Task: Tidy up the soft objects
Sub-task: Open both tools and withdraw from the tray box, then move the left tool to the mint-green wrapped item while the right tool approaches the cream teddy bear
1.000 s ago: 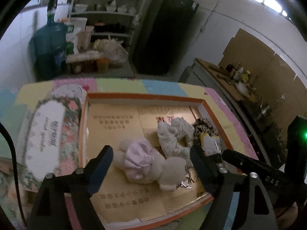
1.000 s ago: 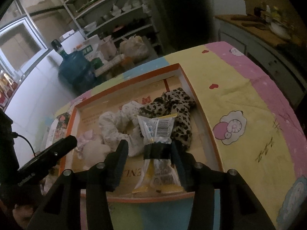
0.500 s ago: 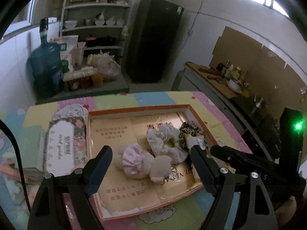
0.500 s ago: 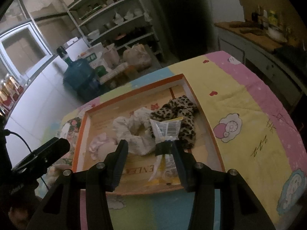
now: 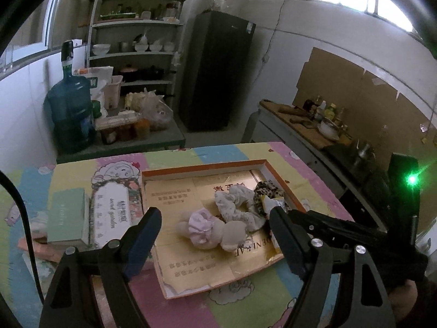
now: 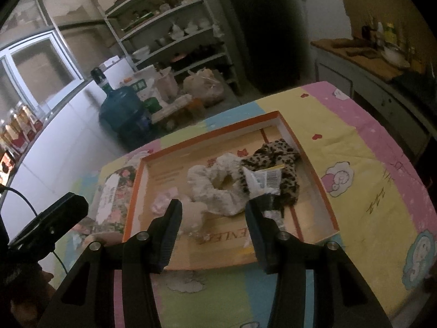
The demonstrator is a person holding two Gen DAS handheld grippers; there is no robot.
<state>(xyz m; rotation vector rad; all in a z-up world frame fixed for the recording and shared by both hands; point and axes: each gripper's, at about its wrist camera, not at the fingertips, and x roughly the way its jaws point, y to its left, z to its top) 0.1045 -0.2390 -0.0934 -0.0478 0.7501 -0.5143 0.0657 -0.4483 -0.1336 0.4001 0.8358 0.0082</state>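
left wrist view: the left gripper [image 5: 214, 225] hangs above the near edge of the shallow orange-rimmed box [image 5: 196, 169], its jaws spread wide with nothing between them. the box lies on a table covered by a pastel cartoon mat [image 5: 235, 150]. inside the box, from left to right, lie a small plush toy in a pink ruffled dress [image 5: 210, 228], a white fluffy scrunchie [image 5: 236, 207] and a leopard-print scrunchie [image 5: 269, 190]; the three touch one another in a row across the middle and right of the box floor. a crinkled snack packet [image 5: 269, 203] rests against the leopard-print scrunchie. left of the box, on the mat, sit a floral-printed box [image 5: 114, 210] and, further left, a pale green box [image 5: 67, 216]. the right gripper [image 5: 341, 229] enters from the right, low over the near right corner of the box. right wrist view: the right gripper [image 6: 213, 210] has its jaws parted and clamps nothing; the lower end of the snack packet [image 6: 266, 181] shows just beside its right finger [image 6: 258, 227], and whether they touch cannot be told. the plush toy [image 6: 191, 213] lies partly behind the left finger [image 6: 170, 224]. far background: a blue water jug [image 5: 71, 109], open shelves of dishes [image 5: 142, 46] and a dark refrigerator [image 5: 218, 71].
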